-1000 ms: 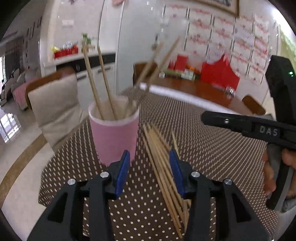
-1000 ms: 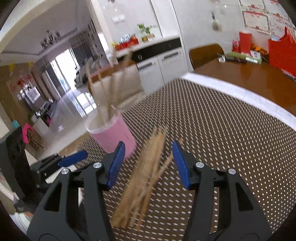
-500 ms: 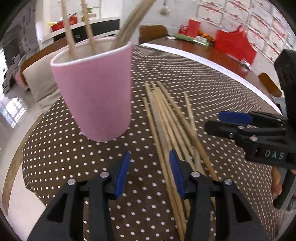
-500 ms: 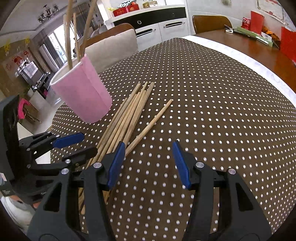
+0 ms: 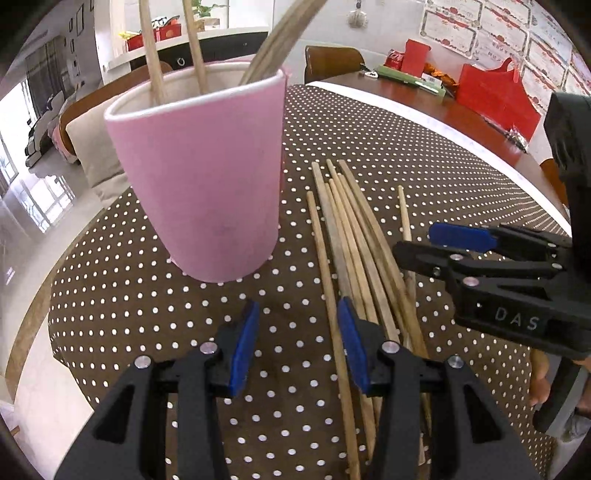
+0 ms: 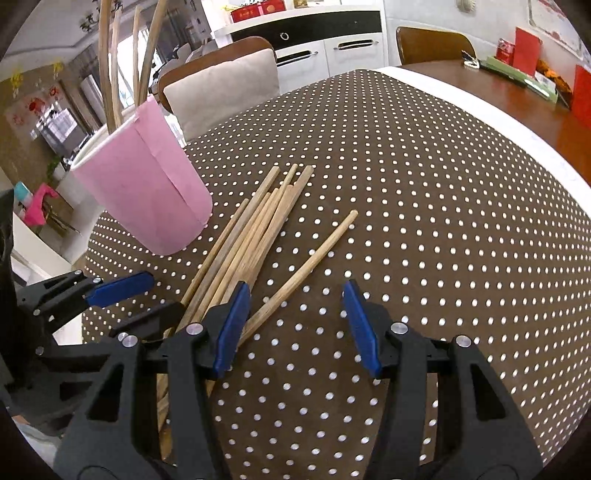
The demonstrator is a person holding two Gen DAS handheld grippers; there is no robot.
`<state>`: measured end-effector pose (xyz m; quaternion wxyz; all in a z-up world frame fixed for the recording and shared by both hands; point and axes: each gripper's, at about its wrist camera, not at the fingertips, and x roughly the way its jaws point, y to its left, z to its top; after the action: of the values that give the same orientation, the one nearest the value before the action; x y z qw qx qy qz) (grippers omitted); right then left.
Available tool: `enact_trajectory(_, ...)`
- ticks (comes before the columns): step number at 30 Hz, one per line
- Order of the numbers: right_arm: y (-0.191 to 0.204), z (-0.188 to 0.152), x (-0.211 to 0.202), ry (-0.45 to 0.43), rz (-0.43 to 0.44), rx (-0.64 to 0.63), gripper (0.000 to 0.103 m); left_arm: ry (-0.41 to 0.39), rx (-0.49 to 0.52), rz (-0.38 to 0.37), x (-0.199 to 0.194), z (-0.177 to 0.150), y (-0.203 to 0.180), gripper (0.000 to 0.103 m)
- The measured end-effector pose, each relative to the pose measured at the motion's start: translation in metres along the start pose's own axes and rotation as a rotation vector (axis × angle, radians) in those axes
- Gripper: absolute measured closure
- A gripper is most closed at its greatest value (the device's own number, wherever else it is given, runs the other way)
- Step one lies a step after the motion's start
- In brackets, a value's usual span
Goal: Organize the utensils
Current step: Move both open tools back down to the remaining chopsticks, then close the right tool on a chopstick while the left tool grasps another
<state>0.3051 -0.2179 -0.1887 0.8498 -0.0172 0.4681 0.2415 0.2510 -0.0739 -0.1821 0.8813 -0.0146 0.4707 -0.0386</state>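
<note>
A few chopsticks are already being held upright in the pink cup (image 5: 207, 177), while a bundle of chopsticks (image 6: 251, 236) is still being left lying beside it on the dotted surface (image 6: 443, 221), over which the left tongs (image 5: 295, 343) and right tongs (image 6: 295, 325) are being held half open and empty.

The chopsticks in the pink cup (image 5: 207, 184) run off the top edge in both views, so their tips can't be seen. The near ends of the loose chopstick bundle (image 5: 354, 236) disappear under the left gripper (image 5: 297, 343) at the bottom of the frame. The wall certificates (image 5: 480, 29) at upper right are too small to read.
</note>
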Motion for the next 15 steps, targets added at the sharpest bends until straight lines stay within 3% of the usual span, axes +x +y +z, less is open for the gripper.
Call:
enact_trajectory(6,-0.008,0.007,0.002,0.009,-0.013,-0.001,0.05,0.016,0.034,0.073,0.004,0.001,-0.008,0.059)
enact_trajectory(15,-0.001,0.004,0.007,0.03,-0.083,-0.085,0.051,0.017,0.03,0.089,0.011,0.016,-0.006,0.059)
